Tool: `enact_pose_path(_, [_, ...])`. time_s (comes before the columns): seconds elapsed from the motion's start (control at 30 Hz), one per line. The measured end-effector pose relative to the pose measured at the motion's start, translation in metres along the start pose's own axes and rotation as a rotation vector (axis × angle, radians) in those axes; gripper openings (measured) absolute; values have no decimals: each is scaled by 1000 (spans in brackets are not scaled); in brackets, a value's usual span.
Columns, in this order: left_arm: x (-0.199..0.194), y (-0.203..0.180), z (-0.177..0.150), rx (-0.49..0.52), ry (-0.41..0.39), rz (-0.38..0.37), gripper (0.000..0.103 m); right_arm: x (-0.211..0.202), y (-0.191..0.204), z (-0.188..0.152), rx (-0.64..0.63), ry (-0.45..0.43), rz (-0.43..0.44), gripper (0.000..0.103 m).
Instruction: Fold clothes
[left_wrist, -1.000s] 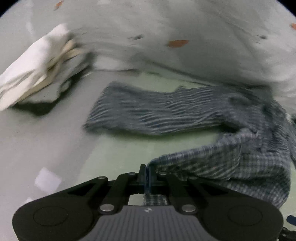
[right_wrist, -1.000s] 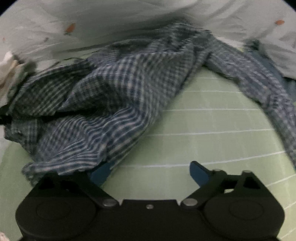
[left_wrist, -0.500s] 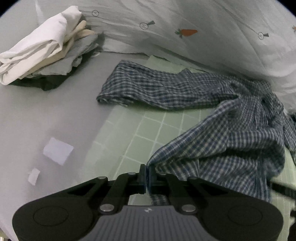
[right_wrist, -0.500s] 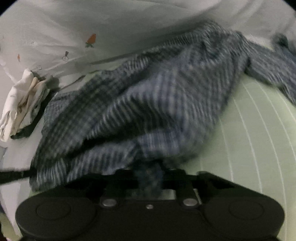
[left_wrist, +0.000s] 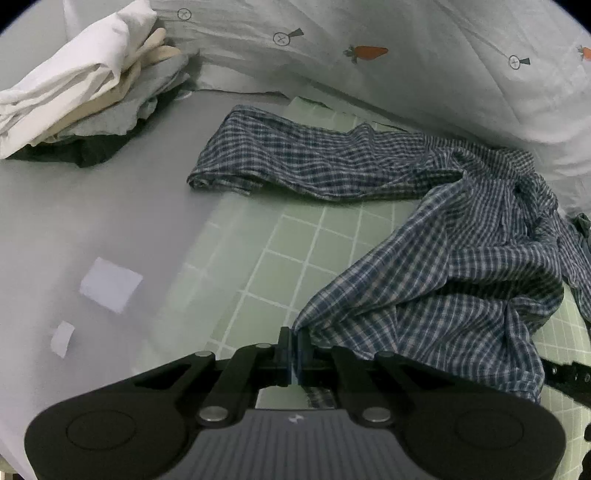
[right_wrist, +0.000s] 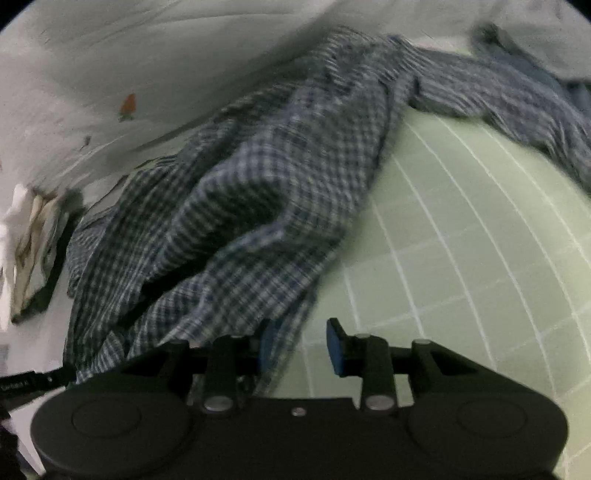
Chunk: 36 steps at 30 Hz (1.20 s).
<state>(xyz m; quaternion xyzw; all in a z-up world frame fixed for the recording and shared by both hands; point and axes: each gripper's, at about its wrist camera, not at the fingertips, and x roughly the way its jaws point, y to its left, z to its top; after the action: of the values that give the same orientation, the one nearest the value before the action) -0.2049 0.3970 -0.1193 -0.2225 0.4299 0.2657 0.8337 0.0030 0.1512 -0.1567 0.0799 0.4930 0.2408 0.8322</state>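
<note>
Shirt (left_wrist: 424, 266) lies crumpled, nothing folded yet; my left hand-held gripper (left_wrist: 294, 347) pinches its hem at six o'clock, my right hand-held gripper (right_wrist: 299, 345), just reopening, grips nothing.

A thin, crumpled blue-checked cotton shirt (left_wrist: 461, 266) lies on a smooth, matt green gridded mat (left_wrist: 295, 236); behind it, wrinkled white carrot-print bedsheet cloth (left_wrist: 406, 66) and soft folded garments (left_wrist: 85, 92). Matt black plastic left tongs (left_wrist: 294, 350) carry dull metal rivets.
</note>
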Motion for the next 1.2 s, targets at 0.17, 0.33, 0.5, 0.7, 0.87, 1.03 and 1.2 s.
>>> enact_pose_path(0.17, [-1, -1, 0, 6, 1, -4, 3, 12, 18, -2, -57, 30, 19, 33])
enact_pose_path(0.33, [-8, 1, -4, 1, -9, -15, 3, 21, 43, -5, -186, 46, -30, 35])
enact_pose_path(0.5, [-15, 0, -8, -4, -19, -20, 3, 19, 47, -8, -252, 48, -36, 0])
enact_pose_path(0.7, [-24, -2, -16, -20, -29, -20, 3, -3, 20, -11, -203, -18, -60, 0])
enact_pose_path(0.87, [-30, -7, -30, -58, -27, -10, 3, -28, -16, -5, -177, -93, -166, 0])
enact_pose_path(1.03, [-37, -25, -50, -78, -15, 6, 3, -50, -67, -6, -120, -84, -210, 0])
enact_pose_path(1.2, [-52, -44, -63, -77, -21, 24, 3, -47, -61, -7, -166, -21, -113, 25])
